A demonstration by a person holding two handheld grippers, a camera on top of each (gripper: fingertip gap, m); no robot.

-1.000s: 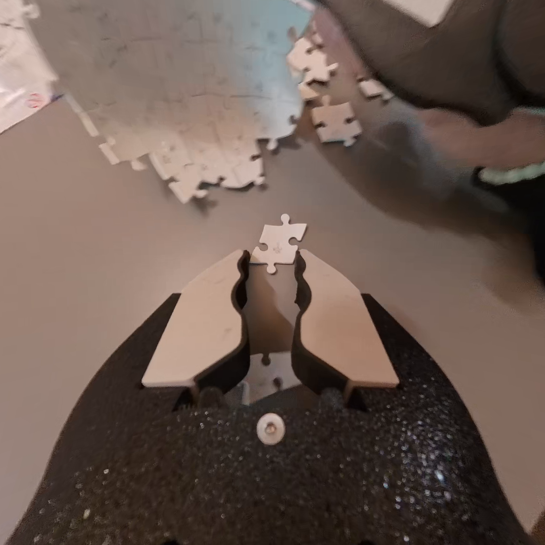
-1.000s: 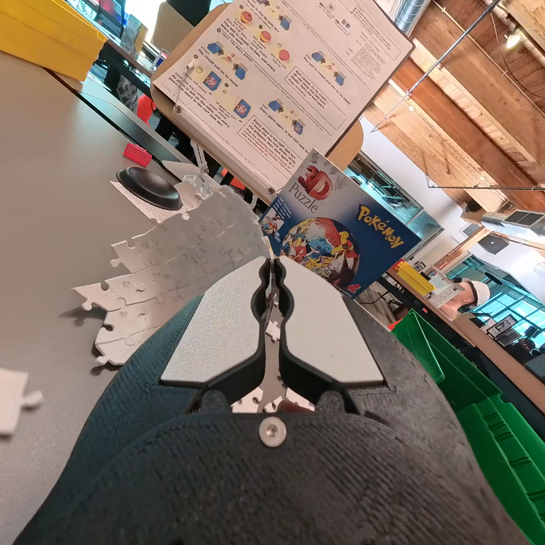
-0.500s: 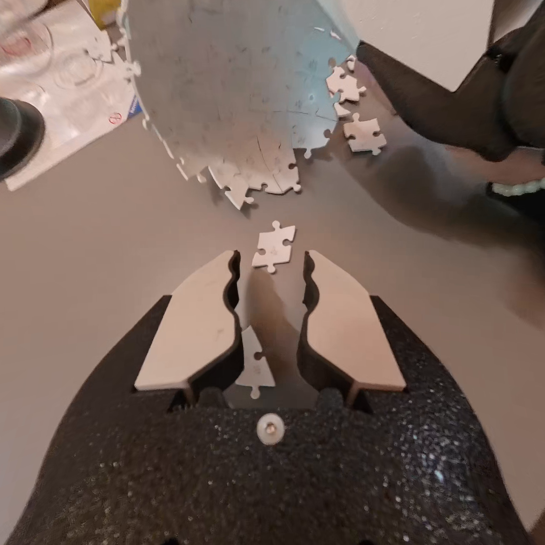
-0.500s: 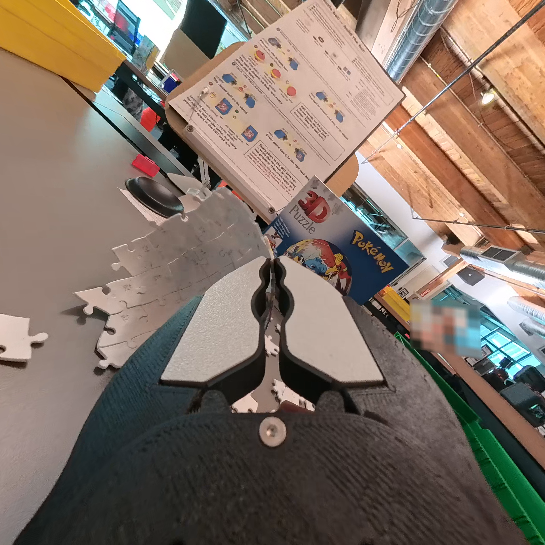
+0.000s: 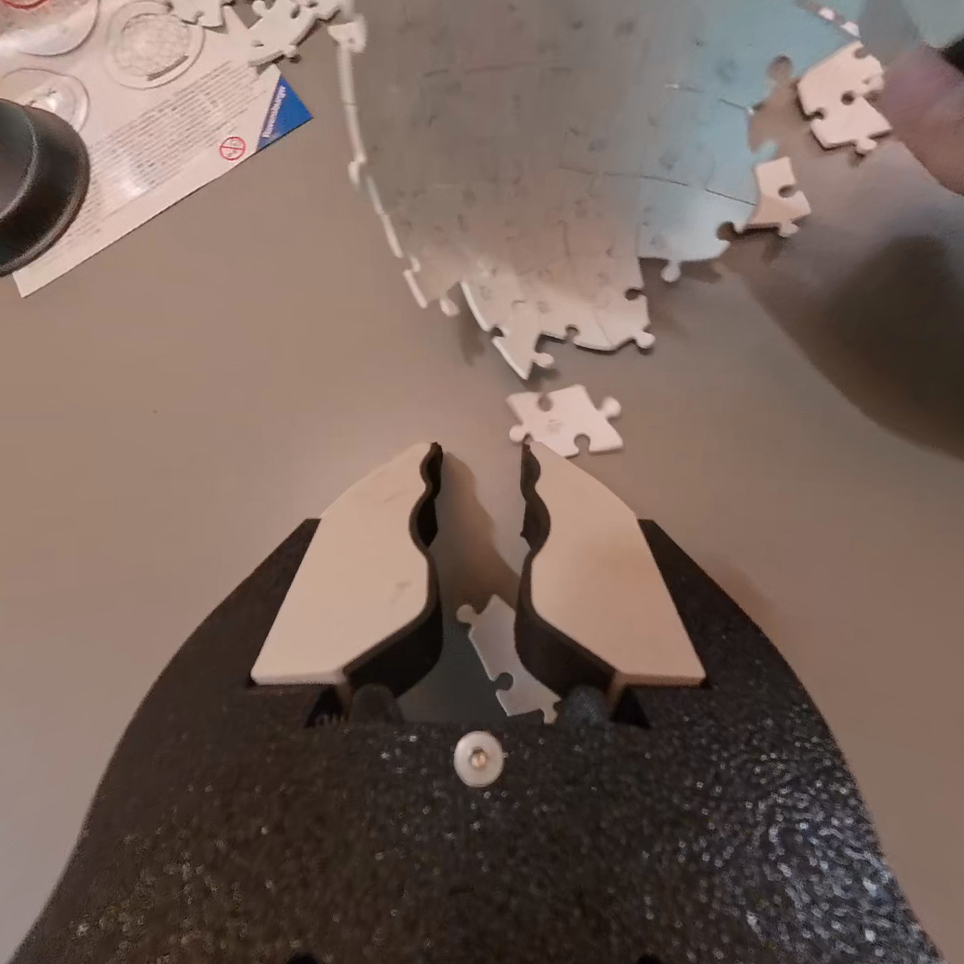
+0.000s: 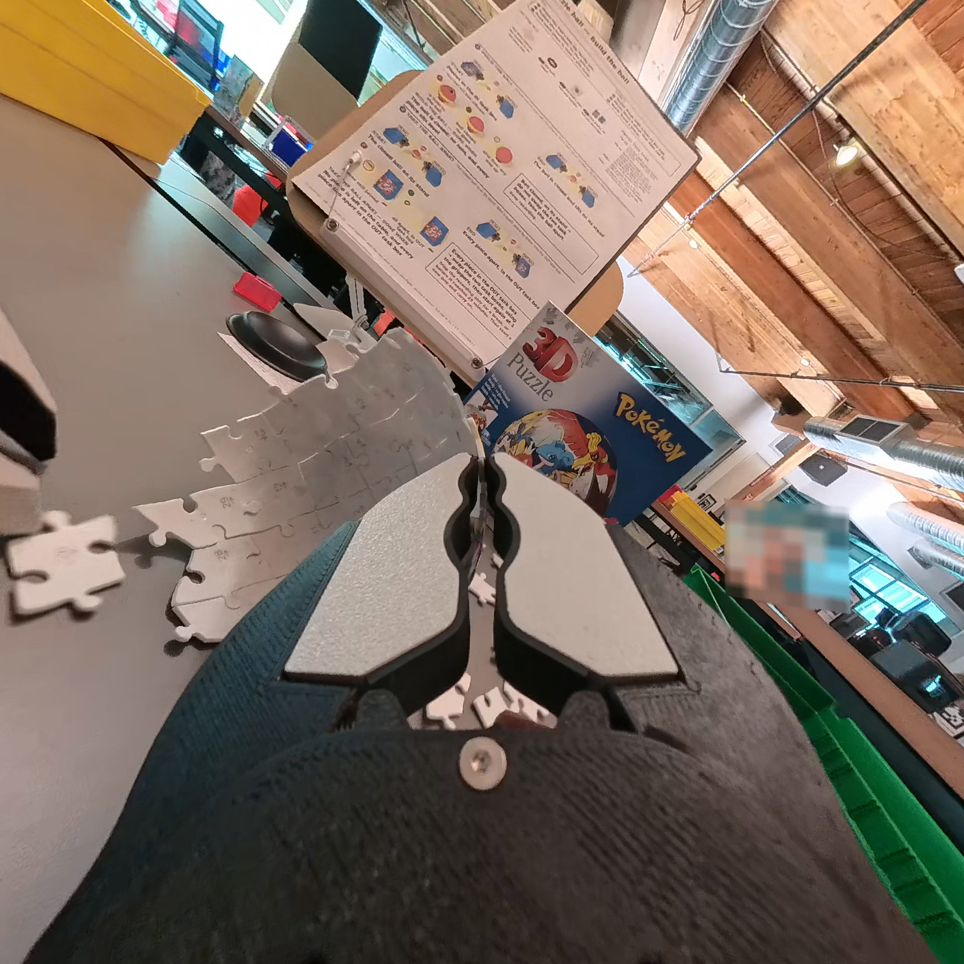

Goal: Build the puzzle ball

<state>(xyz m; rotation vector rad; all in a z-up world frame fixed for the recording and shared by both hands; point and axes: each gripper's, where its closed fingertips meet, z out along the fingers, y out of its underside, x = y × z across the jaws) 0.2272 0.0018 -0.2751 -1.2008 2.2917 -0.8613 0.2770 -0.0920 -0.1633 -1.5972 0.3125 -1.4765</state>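
Observation:
The part-built puzzle ball (image 5: 521, 182) is a curved shell of joined pieces with its white inner side towards me, tilted on the grey table (image 5: 208, 417). My left gripper (image 5: 481, 459) is open and empty, low over the table. A loose white piece (image 5: 568, 428) lies flat just ahead of its right fingertip. Another piece (image 5: 508, 662) lies on the table under the fingers. My right gripper (image 6: 482, 464) is shut on the shell's rim (image 6: 334, 469). The loose piece (image 6: 62, 568) and a left finger (image 6: 21, 428) show at that view's left edge.
More loose pieces (image 5: 840, 104) lie beside the shell at the far right. A printed leaflet (image 5: 130, 130) and a black round stand (image 5: 31, 182) are at the far left. The puzzle box (image 6: 589, 433), an instruction board (image 6: 485, 182), yellow bins (image 6: 94, 78) and a green bin (image 6: 834, 730) stand beyond. Spacing between my two grippers at the tips: around 15 centimeters.
My left gripper let go of the loose piece, which now lies on the table, and shifted left. Its jaws widened, then narrowed somewhat. The right gripper stayed shut on the shell.

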